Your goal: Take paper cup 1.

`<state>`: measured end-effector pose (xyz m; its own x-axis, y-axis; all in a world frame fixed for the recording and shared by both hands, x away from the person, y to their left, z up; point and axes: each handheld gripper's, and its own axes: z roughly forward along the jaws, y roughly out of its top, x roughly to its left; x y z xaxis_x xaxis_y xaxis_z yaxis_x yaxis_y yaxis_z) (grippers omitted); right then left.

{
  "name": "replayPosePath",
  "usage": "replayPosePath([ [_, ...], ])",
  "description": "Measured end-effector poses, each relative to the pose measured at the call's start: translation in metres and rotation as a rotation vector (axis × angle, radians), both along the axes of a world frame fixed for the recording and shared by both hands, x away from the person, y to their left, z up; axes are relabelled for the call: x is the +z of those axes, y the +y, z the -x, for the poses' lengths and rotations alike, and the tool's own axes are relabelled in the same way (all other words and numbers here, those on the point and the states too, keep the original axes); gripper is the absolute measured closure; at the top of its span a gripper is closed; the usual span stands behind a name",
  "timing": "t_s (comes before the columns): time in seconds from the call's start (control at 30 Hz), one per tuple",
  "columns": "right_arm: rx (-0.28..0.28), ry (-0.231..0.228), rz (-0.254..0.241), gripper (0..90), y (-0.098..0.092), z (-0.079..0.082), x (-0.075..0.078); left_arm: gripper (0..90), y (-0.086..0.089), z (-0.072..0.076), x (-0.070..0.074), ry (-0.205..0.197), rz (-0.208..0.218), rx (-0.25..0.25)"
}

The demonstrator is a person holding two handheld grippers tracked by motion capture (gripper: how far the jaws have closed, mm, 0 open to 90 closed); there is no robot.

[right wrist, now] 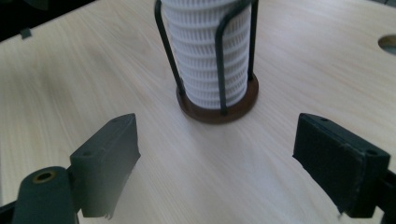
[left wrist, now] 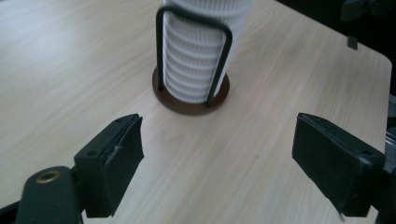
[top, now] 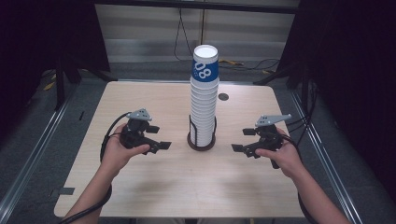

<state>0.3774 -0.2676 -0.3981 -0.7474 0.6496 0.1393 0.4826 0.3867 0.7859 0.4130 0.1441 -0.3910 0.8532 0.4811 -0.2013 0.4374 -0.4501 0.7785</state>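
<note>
A tall stack of white paper cups stands in a holder with a round brown base and black wire uprights at the table's middle. The top cup has a blue band. My left gripper hovers left of the holder, open, jaws pointing at it. My right gripper hovers to the right, open as well. In the left gripper view the left gripper has nothing between its jaws, and the ribbed cups lie ahead. In the right gripper view the right gripper is likewise empty and faces the cups.
The light wooden table has a small round hole behind the stack, also seen as a hole in the right gripper view. Cables trail from both grippers. Metal rails run along the floor beside the table.
</note>
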Motion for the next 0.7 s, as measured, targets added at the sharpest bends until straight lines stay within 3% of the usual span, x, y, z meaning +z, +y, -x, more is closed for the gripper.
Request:
replayPosePath([
  [0.2,0.023,-0.028,-0.020,13.1,0.009,-0.005,0.023,16.8,-0.015,-0.009,0.023,-0.042,0.013,-0.032],
  [0.33,0.038,-0.033,-0.022,13.1,0.013,-0.010,0.033,17.4,-0.026,-0.014,0.033,-0.028,-0.019,-0.070],
  [0.4,0.037,-0.036,-0.020,13.1,0.016,-0.012,0.037,17.1,-0.030,-0.017,0.038,0.017,-0.016,-0.081],
  [0.6,0.062,-0.045,-0.051,13.2,0.024,-0.017,0.050,15.0,-0.038,-0.023,0.051,-0.023,-0.007,-0.079],
  [0.7,0.062,-0.050,-0.043,13.2,0.028,-0.020,0.055,14.9,-0.040,-0.025,0.056,-0.024,-0.011,-0.079],
])
